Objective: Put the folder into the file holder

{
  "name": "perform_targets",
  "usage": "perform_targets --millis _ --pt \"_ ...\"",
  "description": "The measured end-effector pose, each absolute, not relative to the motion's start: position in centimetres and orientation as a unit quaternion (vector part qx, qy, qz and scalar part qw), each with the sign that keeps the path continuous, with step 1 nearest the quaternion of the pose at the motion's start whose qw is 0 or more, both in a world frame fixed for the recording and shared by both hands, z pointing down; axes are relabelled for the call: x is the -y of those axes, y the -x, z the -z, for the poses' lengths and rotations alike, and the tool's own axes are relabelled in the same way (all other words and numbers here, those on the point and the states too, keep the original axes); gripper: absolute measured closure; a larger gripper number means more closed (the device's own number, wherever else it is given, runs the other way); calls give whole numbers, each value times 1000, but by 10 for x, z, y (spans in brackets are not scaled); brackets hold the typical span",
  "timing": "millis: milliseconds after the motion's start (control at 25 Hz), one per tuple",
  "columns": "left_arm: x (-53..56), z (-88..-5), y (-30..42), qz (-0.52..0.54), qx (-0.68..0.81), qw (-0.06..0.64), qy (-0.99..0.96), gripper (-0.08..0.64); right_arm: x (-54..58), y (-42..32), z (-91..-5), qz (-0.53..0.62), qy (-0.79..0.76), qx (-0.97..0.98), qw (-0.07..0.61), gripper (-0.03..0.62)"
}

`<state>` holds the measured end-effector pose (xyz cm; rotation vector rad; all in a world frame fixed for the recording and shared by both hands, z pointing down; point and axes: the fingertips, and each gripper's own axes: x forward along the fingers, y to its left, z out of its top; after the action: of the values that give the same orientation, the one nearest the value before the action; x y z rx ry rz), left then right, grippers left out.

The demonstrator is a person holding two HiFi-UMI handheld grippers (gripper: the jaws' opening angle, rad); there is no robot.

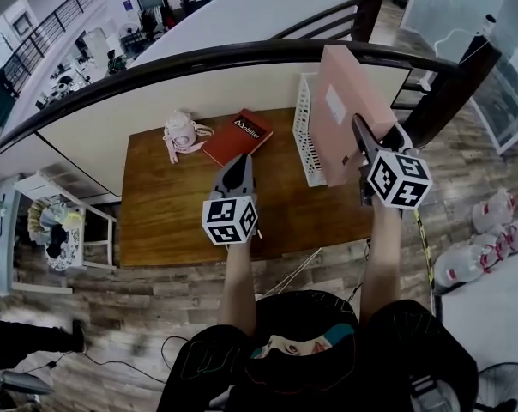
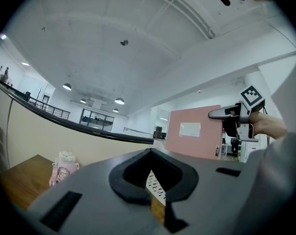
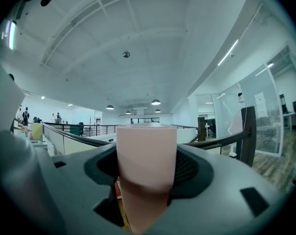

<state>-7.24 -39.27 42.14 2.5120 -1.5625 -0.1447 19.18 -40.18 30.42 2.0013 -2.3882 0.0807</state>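
Now, pink folder [image 1: 345, 93] upright, tight between jaws of right gripper [image 1: 362, 137], above white file holder [image 1: 308, 148]

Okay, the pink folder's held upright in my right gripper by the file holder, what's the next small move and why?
Probably lower the folder straight down into the white file holder. The right gripper has its jaws shut on the folder, which stands upright and seems to hang just above the holder, not yet seated in it.
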Motion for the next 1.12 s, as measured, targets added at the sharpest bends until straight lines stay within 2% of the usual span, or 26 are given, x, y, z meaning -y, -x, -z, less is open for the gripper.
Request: perform_targets --millis 1120 --pt "407 -482 60 -15 513 139 -847 563 473 -192 -331 -45 -647 761 11 308"
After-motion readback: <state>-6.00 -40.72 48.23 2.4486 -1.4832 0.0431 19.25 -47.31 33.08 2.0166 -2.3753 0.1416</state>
